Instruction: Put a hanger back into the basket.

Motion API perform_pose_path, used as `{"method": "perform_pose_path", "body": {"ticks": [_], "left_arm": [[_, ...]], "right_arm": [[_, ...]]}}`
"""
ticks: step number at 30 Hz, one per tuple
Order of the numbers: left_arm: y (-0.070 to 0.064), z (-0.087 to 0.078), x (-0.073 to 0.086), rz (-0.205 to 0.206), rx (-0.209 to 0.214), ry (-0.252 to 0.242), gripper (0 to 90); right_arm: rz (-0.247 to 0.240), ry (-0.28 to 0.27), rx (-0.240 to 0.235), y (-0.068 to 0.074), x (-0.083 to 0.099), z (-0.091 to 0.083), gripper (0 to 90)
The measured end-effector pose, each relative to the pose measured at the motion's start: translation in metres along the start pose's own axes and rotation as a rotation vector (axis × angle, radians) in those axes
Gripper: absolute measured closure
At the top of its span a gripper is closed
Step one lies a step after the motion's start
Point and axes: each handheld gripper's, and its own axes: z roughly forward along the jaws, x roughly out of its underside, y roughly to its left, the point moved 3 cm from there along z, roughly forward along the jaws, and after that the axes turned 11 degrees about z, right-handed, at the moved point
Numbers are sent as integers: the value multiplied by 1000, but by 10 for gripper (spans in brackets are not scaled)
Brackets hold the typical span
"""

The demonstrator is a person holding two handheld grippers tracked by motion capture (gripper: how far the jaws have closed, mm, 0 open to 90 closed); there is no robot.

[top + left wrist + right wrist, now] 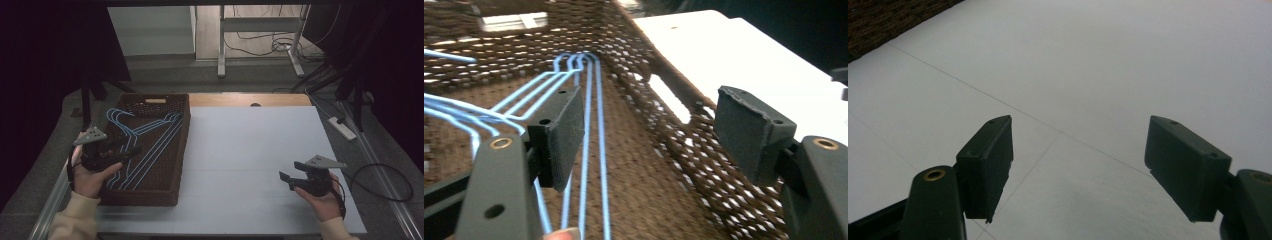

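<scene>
Left gripper (131,151) fingers spread over blue hangers (150,145) in wicker basket (181,150), right gripper (289,178) fingers spread above white table (250,150)

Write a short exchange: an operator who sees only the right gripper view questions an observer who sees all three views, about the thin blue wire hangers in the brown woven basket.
Operator: I see the right gripper open above the white table top, and a brown corner. Where are the hangers?
Observer: Several thin blue wire hangers lie flat inside the brown woven basket at the table's left side.
Operator: What is the left gripper doing?
Observer: The left gripper is open over the basket. One jaw is above the hangers' long wires, the other near the basket's side wall, and nothing is gripped.
</scene>
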Motion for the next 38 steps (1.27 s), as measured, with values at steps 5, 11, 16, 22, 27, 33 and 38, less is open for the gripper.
{"method": "perform_pose_path", "body": {"ticks": [5, 11, 16, 22, 27, 33, 38], "left_arm": [[-16, -2, 2, 17, 26, -17, 279], [-41, -2, 9, 45, 67, -37, 275], [-56, 1, 15, 67, 87, -41, 274], [-67, 5, 21, 91, 95, -48, 275], [-70, 7, 25, 89, 92, -49, 275], [-71, 9, 29, 82, 95, -44, 275], [-70, 10, 29, 84, 87, -47, 274]], "right_arm": [[1, -1, -1, 0, 0, 0, 284], [-4, -4, -6, 1, -1, -1, 282], [-6, -4, -9, 1, -1, -2, 282], [-8, -4, -13, 1, -1, -2, 282], [-13, -11, -16, 2, -3, -3, 282], [-15, -16, -24, 2, -4, -4, 282], [-19, -20, -32, 2, -4, -6, 282]]}}
